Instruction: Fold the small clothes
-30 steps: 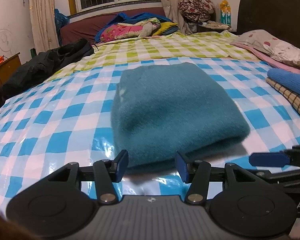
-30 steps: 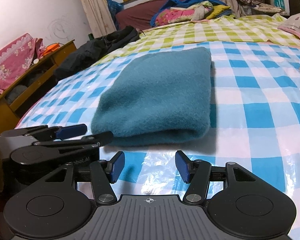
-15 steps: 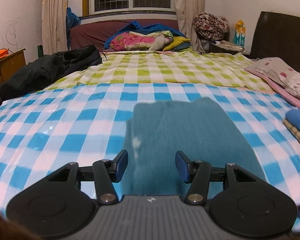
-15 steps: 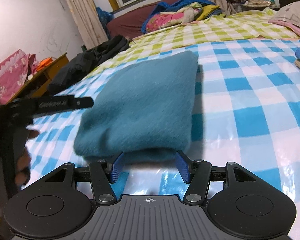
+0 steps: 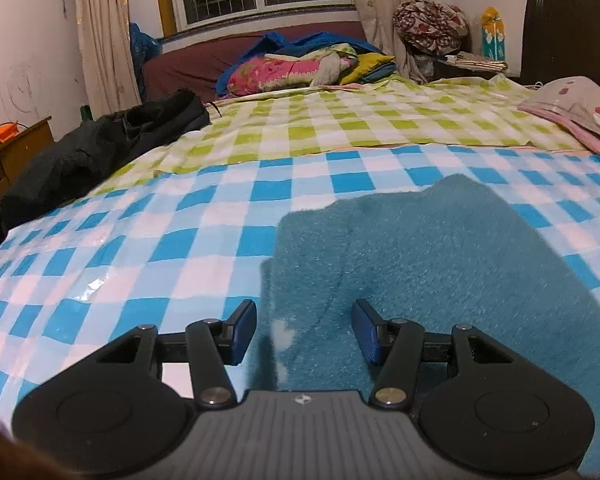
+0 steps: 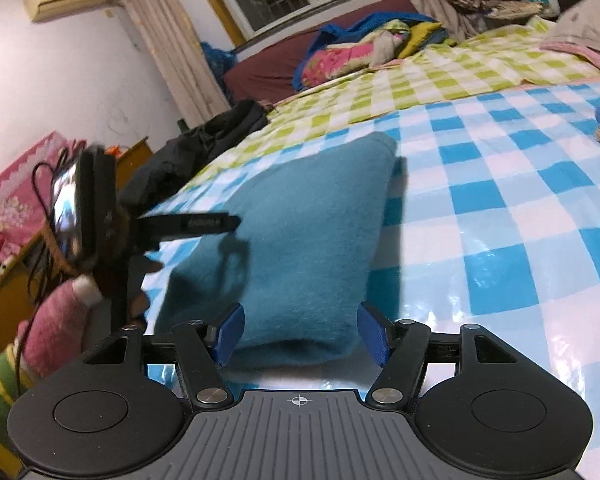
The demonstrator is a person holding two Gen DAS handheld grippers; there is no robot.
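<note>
Two wrist views cover one folded teal fleece garment (image 5: 440,280) lying on the blue-checked sheet (image 5: 140,264). The left wrist view shows only the left gripper (image 5: 304,330) low in the frame, pads apart over the garment's left edge, clamping nothing. The right wrist view adds what the other lacks — that same gripper from the side at middle left, its finger (image 6: 192,224) level over the teal cloth, a pink-sleeved hand (image 6: 56,332) beneath. The right gripper (image 6: 300,334) sits at the garment's near folded edge, jaws opening — cloth lies between the pads, unpressed.
</note>
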